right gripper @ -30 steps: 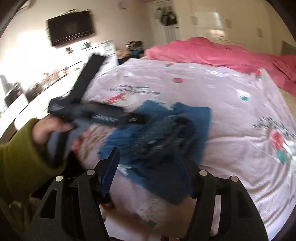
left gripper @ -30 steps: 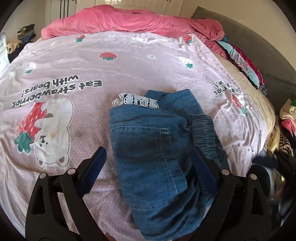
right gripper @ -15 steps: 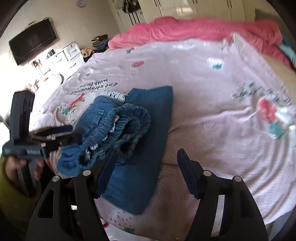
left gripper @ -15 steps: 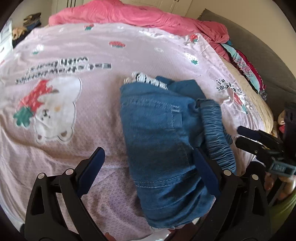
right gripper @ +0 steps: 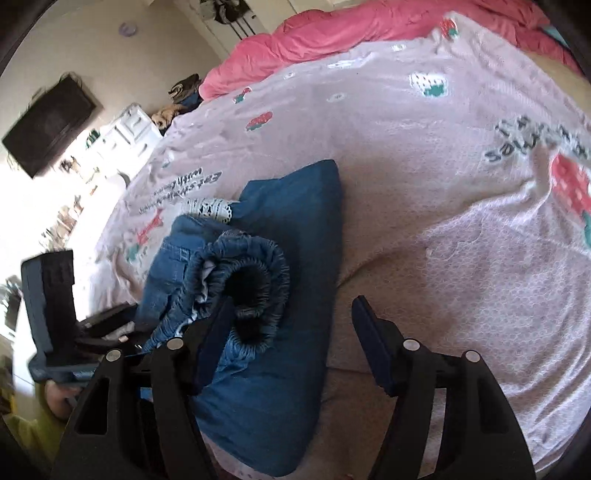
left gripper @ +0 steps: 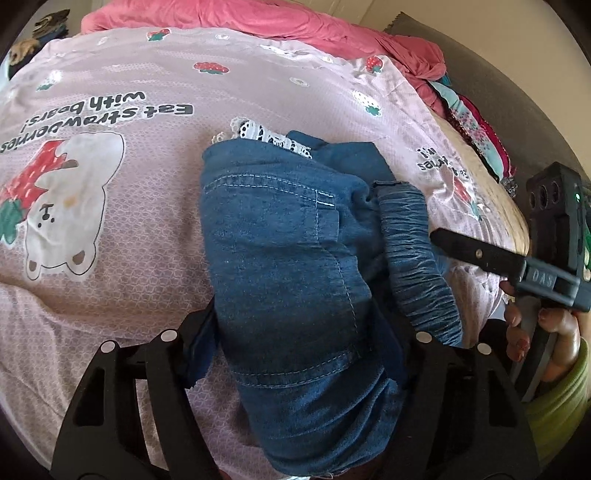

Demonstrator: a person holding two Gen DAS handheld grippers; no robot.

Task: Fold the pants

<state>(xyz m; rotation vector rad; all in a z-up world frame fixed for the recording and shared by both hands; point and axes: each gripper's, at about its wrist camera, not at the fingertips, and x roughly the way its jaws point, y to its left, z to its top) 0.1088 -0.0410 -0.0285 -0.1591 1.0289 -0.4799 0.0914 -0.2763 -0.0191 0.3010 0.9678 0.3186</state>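
Observation:
The folded blue denim pants (left gripper: 291, 266) lie on the pink bedspread (left gripper: 110, 295), with a gathered elastic waistband (left gripper: 413, 254) on the right and white lace trim (left gripper: 266, 134) at the far end. My left gripper (left gripper: 299, 350) is open, its fingers straddling the near end of the pants. My right gripper (right gripper: 288, 339) is open, with its left finger (right gripper: 210, 339) against the rolled waistband (right gripper: 255, 280). The right gripper also shows in the left wrist view (left gripper: 461, 251) at the waistband's right side. The left gripper shows in the right wrist view (right gripper: 107, 321), at the left.
A pink duvet (left gripper: 258, 18) is bunched at the far end of the bed. Colourful clothes (left gripper: 476, 125) lie by the dark headboard (left gripper: 498, 74) on the right. A white dresser (right gripper: 129, 129) and a wall TV (right gripper: 48, 125) stand beyond the bed's left side.
My left gripper has moved forward onto the near end of the pants. My right gripper has moved closer, and its left finger now touches the waistband.

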